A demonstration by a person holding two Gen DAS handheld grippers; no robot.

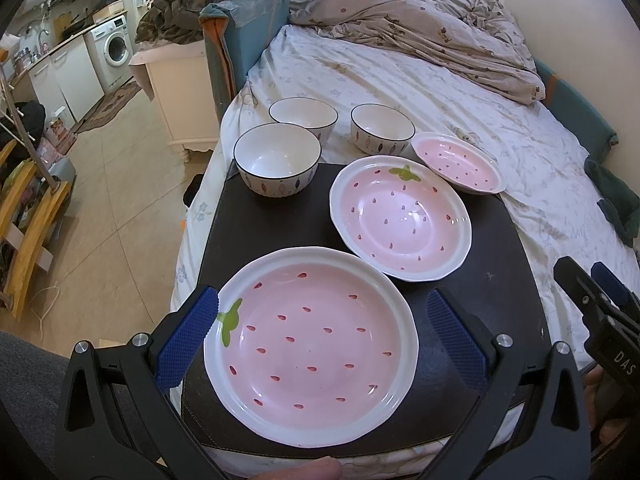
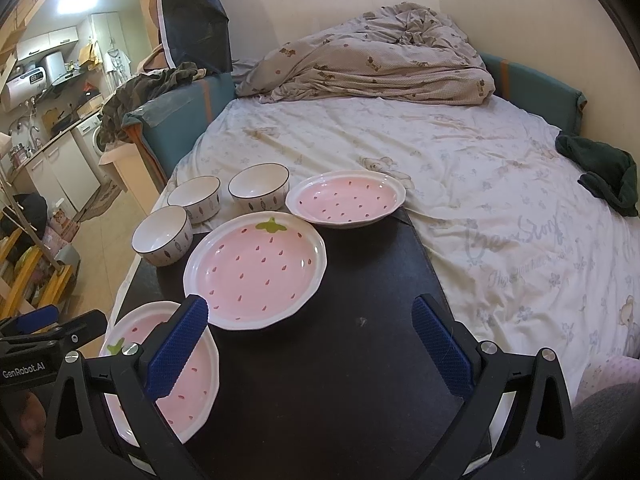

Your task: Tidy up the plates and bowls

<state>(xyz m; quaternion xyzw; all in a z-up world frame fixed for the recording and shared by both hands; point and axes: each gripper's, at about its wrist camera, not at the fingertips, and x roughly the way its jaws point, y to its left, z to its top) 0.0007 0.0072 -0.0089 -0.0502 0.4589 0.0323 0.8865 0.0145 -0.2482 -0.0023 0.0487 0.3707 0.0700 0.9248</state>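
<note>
Three pink strawberry plates lie in a row: the near plate [image 1: 312,344] [image 2: 180,376], the middle plate [image 1: 400,218] [image 2: 256,270] and the far plate [image 1: 458,162] [image 2: 346,198]. Three white bowls stand behind them: one [image 1: 278,160] [image 2: 162,236] on the board's corner, two [image 1: 303,118] [image 1: 382,128] [image 2: 195,199] [image 2: 259,187] on the sheet. My left gripper [image 1: 322,336] is open, its pads either side of the near plate, above it. My right gripper [image 2: 320,344] is open over the bare black board, empty.
The black board [image 1: 276,236] [image 2: 348,380] rests on a bed's edge. A crumpled duvet [image 1: 420,28] lies at the back. A dark green cloth [image 2: 600,168] lies at the right. The floor [image 1: 120,208] drops off to the left. The right gripper shows in the left wrist view [image 1: 600,312].
</note>
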